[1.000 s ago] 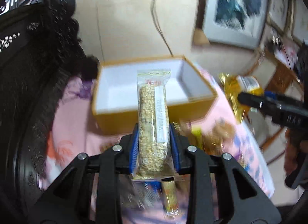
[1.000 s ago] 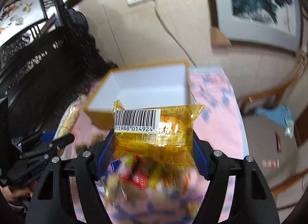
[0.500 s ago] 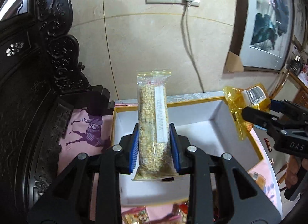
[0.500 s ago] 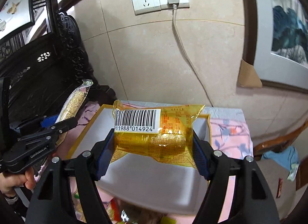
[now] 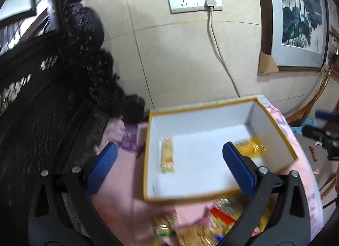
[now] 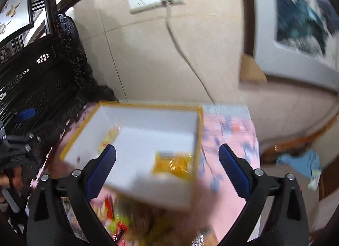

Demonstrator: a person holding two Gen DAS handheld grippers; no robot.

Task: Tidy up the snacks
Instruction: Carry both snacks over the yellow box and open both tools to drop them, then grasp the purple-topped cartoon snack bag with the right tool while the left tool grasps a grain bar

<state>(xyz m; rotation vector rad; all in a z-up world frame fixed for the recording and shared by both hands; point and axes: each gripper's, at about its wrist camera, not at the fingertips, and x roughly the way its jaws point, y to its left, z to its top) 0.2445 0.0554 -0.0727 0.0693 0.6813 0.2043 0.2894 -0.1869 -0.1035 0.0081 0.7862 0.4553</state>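
Both grippers are springing apart with nothing between the pads: the left gripper [image 5: 169, 165] and the right gripper [image 6: 167, 166] hang over the yellow-rimmed box [image 5: 273, 123]. Inside it lie the grain bar [image 5: 167, 157] by the left wall and the golden packet [image 6: 172, 164] near the right.

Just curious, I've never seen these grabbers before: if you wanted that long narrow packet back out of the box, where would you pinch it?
Across its narrow middle, from straight above: the narrow packet lies flat along the box wall, so its long edges probably suit best.
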